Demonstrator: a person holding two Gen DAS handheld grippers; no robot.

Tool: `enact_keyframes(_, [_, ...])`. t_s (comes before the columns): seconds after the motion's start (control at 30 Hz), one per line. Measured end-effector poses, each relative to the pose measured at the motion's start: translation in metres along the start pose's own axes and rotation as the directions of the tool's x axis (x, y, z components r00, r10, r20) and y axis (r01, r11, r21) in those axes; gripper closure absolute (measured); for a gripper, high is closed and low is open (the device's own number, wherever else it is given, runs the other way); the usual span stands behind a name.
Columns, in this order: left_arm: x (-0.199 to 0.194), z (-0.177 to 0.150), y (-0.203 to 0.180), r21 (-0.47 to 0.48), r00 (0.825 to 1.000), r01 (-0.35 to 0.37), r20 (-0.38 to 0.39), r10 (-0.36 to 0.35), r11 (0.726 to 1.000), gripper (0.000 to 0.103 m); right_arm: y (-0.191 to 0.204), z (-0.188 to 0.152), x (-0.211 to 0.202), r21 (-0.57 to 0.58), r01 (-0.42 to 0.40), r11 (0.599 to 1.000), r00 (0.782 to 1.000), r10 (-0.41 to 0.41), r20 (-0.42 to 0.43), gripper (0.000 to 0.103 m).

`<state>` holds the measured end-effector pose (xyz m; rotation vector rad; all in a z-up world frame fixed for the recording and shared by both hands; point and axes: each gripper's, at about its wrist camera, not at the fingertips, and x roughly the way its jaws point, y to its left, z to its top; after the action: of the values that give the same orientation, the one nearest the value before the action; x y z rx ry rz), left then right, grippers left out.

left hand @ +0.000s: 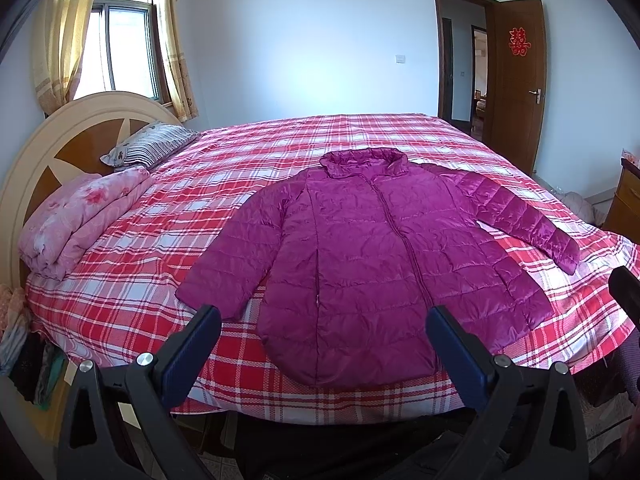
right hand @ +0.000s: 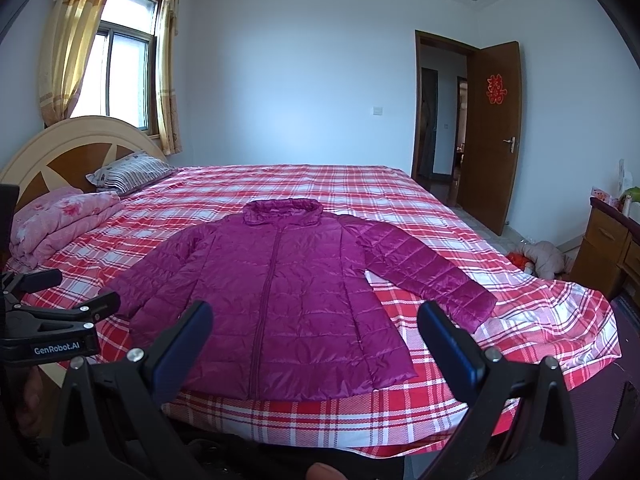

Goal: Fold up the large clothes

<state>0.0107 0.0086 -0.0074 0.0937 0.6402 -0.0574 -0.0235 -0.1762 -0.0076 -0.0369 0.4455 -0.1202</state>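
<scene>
A magenta quilted puffer jacket (left hand: 360,248) (right hand: 280,296) lies flat, zipped, front up on the red plaid bed (left hand: 168,280) (right hand: 400,200), collar toward the far side, hem at the near edge, both sleeves spread out. My left gripper (left hand: 324,320) hovers open before the hem, short of the bed edge, nothing between its fingers. My right gripper (right hand: 316,320) also stands open in front of the hem, holding nothing. The left gripper's body (right hand: 56,320) shows at the left edge of the right wrist view.
A folded pink floral quilt (left hand: 84,216) and a striped pillow (left hand: 150,144) lie by the headboard (left hand: 60,136) at left. An open brown door (left hand: 516,80) stands at the back right. A wooden cabinet (right hand: 608,248) and a bundle on the floor (right hand: 544,258) sit right of the bed.
</scene>
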Motion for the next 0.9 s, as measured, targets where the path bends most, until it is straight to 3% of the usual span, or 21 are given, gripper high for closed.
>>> enact_keyframes(0.4, [0.007,0.001,0.001,0.003,1.0,-0.001,-0.017,0.001,1.0,0.001,-0.006,0.002,0.002,0.019,-0.008,1.0,1.0,0.008,-0.003,0.0])
enact_keyframes(0.57, [0.023,0.004,-0.003,0.052,1.0,-0.027,0.01,0.027,0.998,0.001,-0.012,0.0,0.012,0.043,-0.04,0.998,0.999,0.04,0.005,0.0])
enact_keyframes(0.67, [0.048,0.01,-0.006,0.106,0.996,-0.08,0.054,0.075,0.991,0.001,-0.034,-0.007,0.035,0.132,-0.074,0.988,0.997,0.078,-0.023,0.0])
enact_keyframes(0.73, [0.07,0.014,-0.008,0.138,0.994,-0.098,0.062,0.09,0.986,0.001,-0.049,-0.011,0.057,0.157,-0.067,0.985,0.992,0.082,-0.093,0.0])
enact_keyframes(0.8, [0.098,0.019,-0.008,0.162,0.992,-0.111,0.072,0.1,0.981,0.001,-0.071,-0.018,0.084,0.159,-0.028,0.987,0.985,0.055,-0.165,0.0])
enact_keyframes(0.9, [0.142,0.026,-0.006,0.176,0.991,-0.128,0.052,0.12,0.976,0.001,-0.12,-0.029,0.116,0.244,0.047,0.969,0.98,0.003,-0.201,0.0])
